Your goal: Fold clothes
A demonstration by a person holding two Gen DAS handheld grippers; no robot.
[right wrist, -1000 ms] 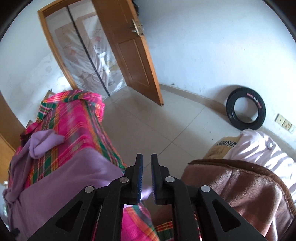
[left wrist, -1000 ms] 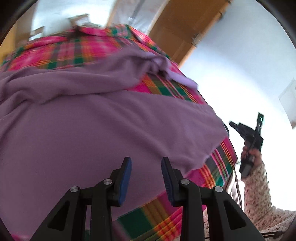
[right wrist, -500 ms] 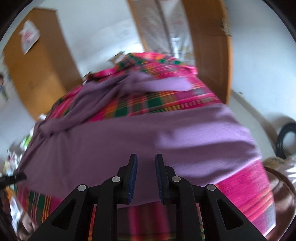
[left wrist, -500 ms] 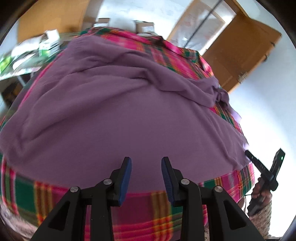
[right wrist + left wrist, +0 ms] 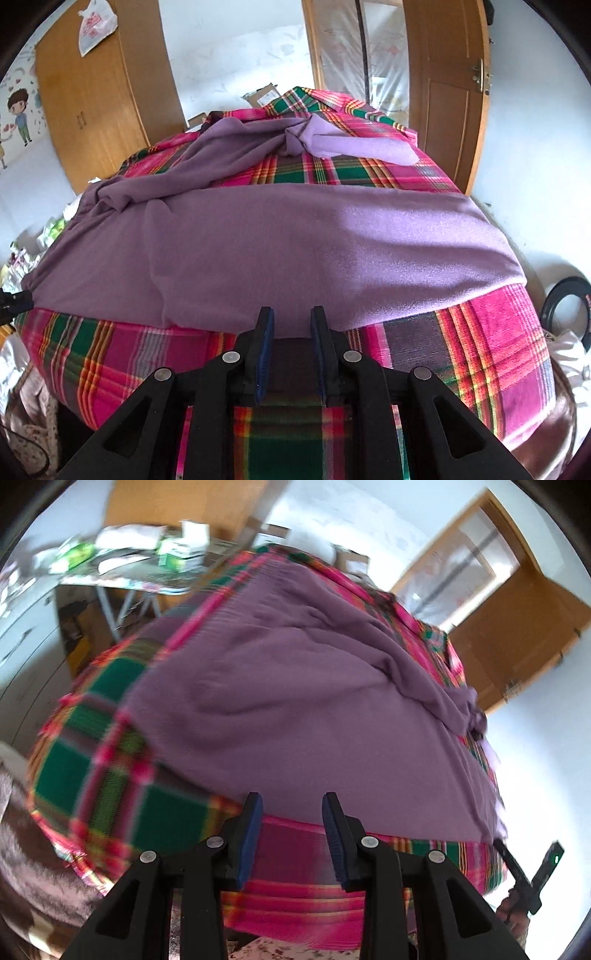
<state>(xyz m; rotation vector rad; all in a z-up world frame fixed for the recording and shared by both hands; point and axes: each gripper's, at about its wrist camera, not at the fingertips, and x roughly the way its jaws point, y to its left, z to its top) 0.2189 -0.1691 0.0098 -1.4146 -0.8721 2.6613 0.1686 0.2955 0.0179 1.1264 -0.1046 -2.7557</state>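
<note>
Purple garment [image 5: 280,236] spread flat on plaid blanket [image 5: 480,350]. Right view only: sleeve [image 5: 354,146] bunched at far end, wardrobe [image 5: 99,92], tyre [image 5: 569,306]. Left view, blurred: cluttered table [image 5: 129,565], probably boxes. Left gripper [image 5: 291,834] and right gripper [image 5: 290,350] both gaping, empty, at near hem.

No text can be read in either view. Red print is seen on a white plastic bag [image 5: 96,26] hung on the wooden wardrobe [image 5: 88,96], and markings on green-and-white boxes [image 5: 177,552], but all are too small and blurred.
</note>
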